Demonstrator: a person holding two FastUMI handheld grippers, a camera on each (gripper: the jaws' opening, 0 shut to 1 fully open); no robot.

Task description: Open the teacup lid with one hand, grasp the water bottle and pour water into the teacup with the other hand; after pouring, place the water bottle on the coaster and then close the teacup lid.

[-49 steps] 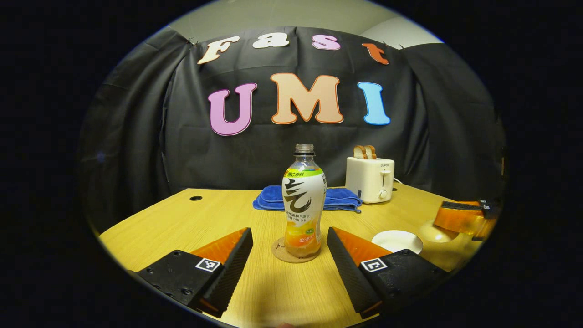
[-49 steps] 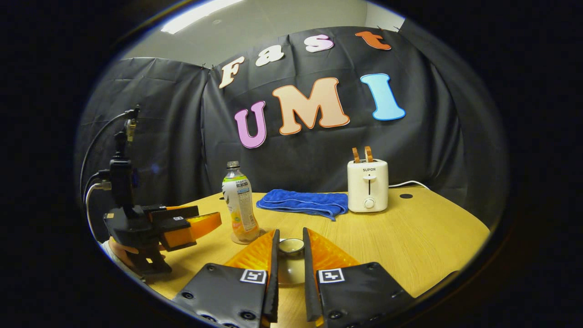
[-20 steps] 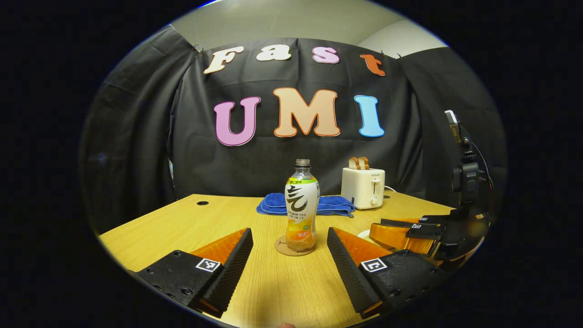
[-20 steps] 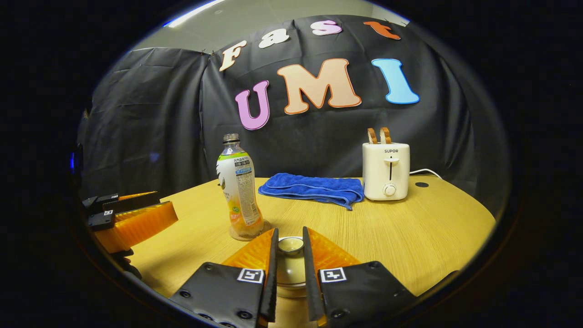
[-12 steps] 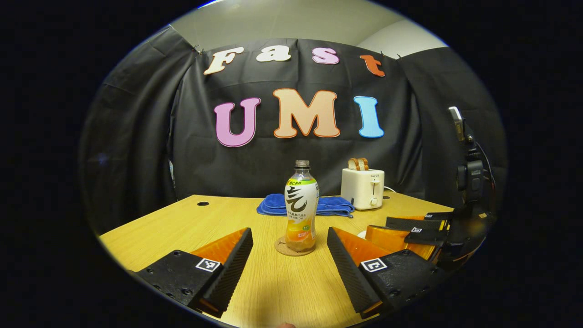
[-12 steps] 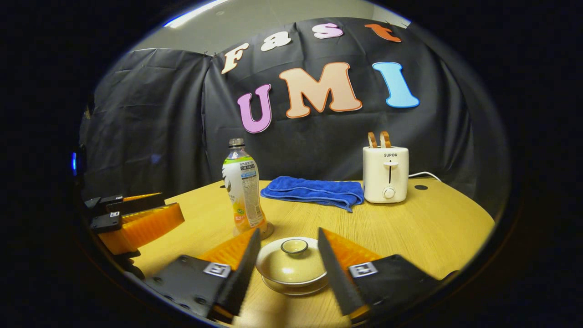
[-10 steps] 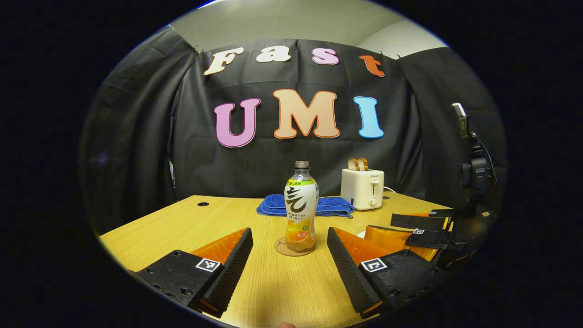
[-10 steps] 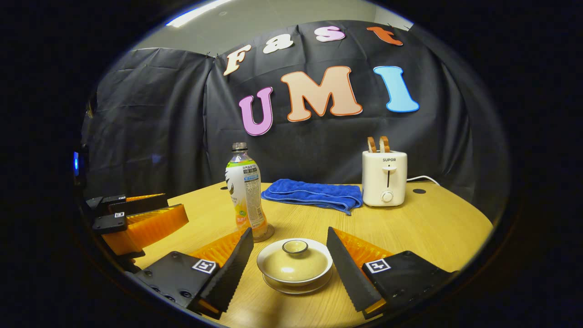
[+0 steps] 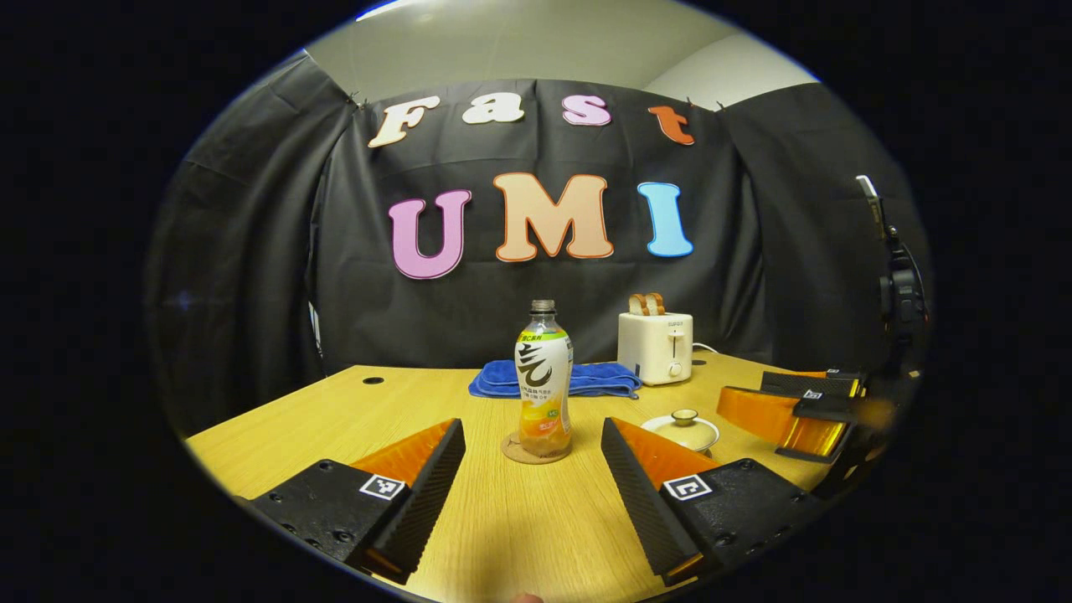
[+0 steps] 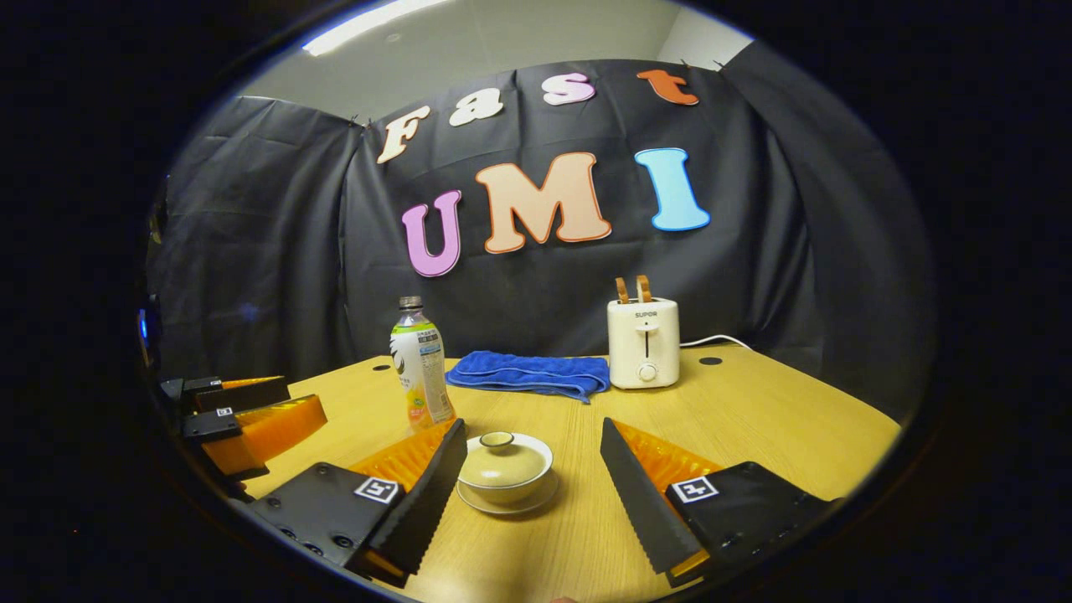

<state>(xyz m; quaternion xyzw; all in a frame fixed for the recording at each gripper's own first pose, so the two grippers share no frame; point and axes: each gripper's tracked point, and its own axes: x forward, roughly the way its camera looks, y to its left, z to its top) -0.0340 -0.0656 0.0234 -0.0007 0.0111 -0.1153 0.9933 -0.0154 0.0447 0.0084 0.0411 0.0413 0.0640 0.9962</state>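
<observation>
The water bottle (image 9: 543, 379) stands upright on a round cork coaster (image 9: 523, 450), a little beyond my open left gripper (image 9: 533, 440). From the right gripper view the bottle (image 10: 421, 364) is at the left. The cream teacup (image 10: 505, 463) sits on its saucer with the lid on, the knob (image 10: 497, 439) up. My right gripper (image 10: 533, 444) stands open, drawn back from the cup, which lies just beyond its fingertips, nearer the left one. In the left gripper view the teacup (image 9: 687, 429) sits right of the bottle, with the right gripper (image 9: 783, 410) beyond it at the right edge.
A folded blue towel (image 10: 529, 372) and a white toaster (image 10: 643, 343) holding two slices of toast stand at the back of the wooden table (image 10: 754, 419). The left gripper (image 10: 243, 419) shows at the left edge of the right gripper view.
My right gripper let go of the lid knob, opened wide and pulled back from the cup. The left gripper also drew back a little from the bottle.
</observation>
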